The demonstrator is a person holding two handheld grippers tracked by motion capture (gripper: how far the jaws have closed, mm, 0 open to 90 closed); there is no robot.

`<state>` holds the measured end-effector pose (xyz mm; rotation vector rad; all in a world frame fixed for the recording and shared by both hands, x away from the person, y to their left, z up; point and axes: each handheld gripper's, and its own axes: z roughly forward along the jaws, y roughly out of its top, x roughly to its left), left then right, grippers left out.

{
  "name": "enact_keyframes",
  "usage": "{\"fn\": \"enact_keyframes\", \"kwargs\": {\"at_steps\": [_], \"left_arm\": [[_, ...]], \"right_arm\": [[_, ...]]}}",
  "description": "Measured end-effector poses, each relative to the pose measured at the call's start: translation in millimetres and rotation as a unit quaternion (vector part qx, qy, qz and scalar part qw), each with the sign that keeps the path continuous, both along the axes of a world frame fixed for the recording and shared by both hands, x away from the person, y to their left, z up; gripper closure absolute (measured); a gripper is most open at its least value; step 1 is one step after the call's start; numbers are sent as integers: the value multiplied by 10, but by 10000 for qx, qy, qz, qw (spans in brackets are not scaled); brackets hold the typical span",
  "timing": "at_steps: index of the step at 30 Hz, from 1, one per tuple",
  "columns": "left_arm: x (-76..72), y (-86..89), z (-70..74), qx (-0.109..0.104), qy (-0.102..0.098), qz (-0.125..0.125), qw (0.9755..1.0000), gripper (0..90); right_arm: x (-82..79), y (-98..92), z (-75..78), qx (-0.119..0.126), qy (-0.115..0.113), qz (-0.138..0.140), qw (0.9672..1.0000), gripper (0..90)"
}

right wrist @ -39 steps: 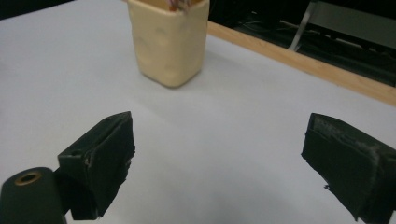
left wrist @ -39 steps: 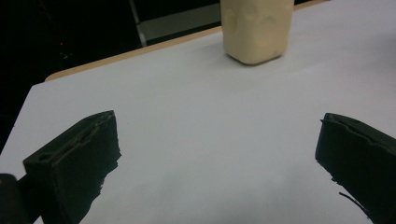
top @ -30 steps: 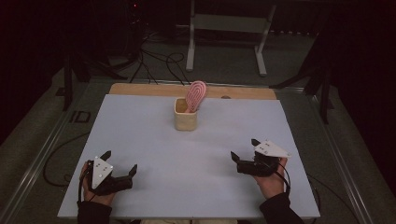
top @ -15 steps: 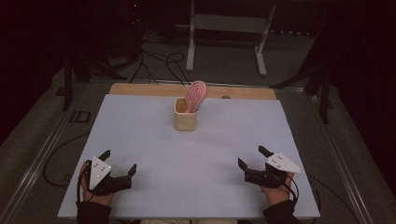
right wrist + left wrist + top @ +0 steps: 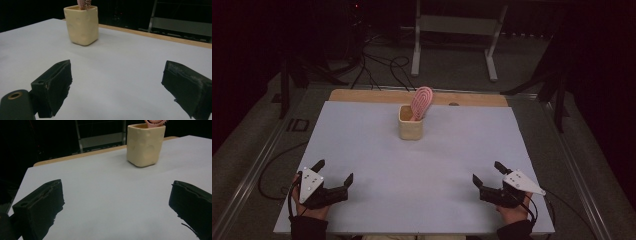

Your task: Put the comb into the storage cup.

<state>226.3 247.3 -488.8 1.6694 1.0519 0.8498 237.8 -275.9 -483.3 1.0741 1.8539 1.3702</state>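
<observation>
A cream square cup stands upright at the back middle of the white table, with a pink oval brush sticking out of its top. The same cup sits far ahead in the left gripper view, and the cup also stands far ahead in the right gripper view. My left gripper rests open near the front left corner, nothing between its jaws. My right gripper rests open near the front right, also holding nothing. Both grippers are well apart from the cup.
The white table has a wooden strip along its far edge. Beyond it on the dark floor are cables and a metal stand. Metal rails run along both table sides.
My right gripper has drawn back toward the front edge and a little to the right. The left gripper, cup and brush stay where they were.
</observation>
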Motion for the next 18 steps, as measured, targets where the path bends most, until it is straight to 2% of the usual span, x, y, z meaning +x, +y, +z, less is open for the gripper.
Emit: {"fn": "enact_keyframes", "kwargs": {"at_steps": [10,13,18], "left_arm": [[-7,63,18,-85,3,-107,9999,2],[-9,62,16,-72,26,-182,9998,2],[-11,51,7,-44,66,-225,9997,2]], "right_arm": [[-15,-74,-11,38,15,-44,10000,90],[-9,-74,-22,-37,14,-33,10000,90],[-14,-50,-20,-17,0,26,10000,90]]}}
